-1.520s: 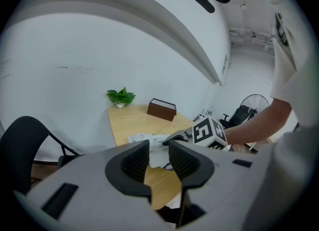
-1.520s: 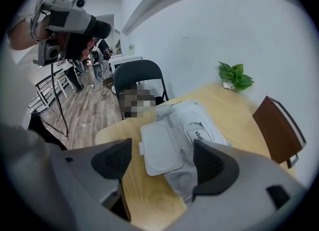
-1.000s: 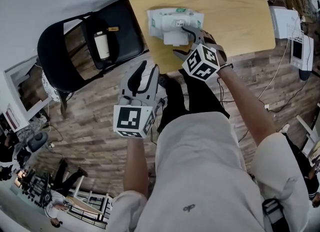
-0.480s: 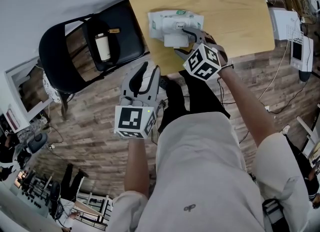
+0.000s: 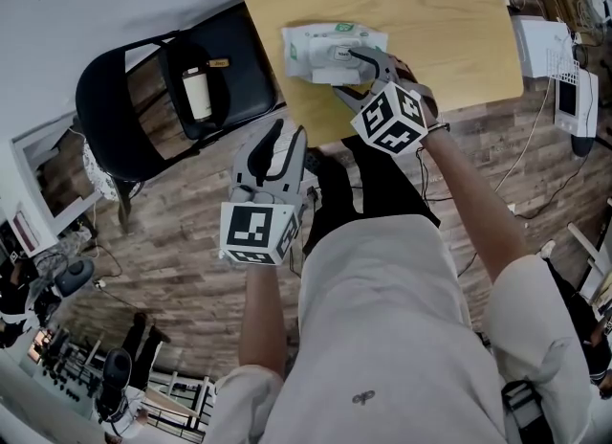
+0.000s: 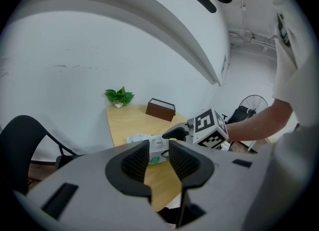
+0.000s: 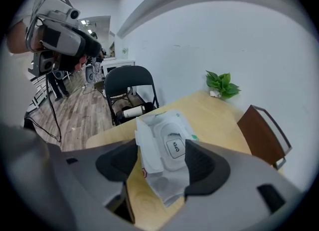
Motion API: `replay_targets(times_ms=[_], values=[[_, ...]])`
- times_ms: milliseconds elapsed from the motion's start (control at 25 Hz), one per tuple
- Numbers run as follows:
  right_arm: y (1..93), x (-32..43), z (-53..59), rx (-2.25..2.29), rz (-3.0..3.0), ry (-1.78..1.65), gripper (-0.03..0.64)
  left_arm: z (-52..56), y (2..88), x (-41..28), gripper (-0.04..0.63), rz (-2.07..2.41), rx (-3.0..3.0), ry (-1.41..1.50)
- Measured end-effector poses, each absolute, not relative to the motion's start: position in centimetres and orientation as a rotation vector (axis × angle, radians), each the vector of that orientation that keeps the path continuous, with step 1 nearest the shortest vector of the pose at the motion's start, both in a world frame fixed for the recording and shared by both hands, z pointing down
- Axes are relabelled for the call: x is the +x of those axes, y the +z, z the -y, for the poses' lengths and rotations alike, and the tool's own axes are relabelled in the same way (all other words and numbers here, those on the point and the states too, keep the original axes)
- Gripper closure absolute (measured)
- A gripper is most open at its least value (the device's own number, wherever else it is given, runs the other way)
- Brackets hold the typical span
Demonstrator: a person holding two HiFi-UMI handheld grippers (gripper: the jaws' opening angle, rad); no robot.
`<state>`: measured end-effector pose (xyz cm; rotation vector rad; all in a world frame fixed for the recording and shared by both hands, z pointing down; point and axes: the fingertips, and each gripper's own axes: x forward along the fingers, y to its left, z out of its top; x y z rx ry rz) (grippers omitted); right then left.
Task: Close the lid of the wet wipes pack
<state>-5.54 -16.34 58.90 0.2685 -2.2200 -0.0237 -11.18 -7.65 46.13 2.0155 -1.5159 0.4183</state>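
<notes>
We are at the lid-closing step. Our right gripper [image 5: 356, 77] has its 2 fingers apart but coming together, and they hold nothing. The wet wipes pack [image 5: 335, 50] lies on the table [image 5: 430, 31] just past their tips. Its lid [image 7: 172, 145] looks down flat. Next we should press it gently to be sure. Our left gripper [image 5: 287, 131] hangs far back, a little open and empty.
</notes>
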Motion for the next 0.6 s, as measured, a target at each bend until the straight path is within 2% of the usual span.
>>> replay_targets(times_ms=[600], values=[[56.7, -6.5, 19.1, 0.338, 2.263, -0.074, 0.358, 8.0, 46.0, -10.8, 0.479, 1.513, 2.021, 0.412]])
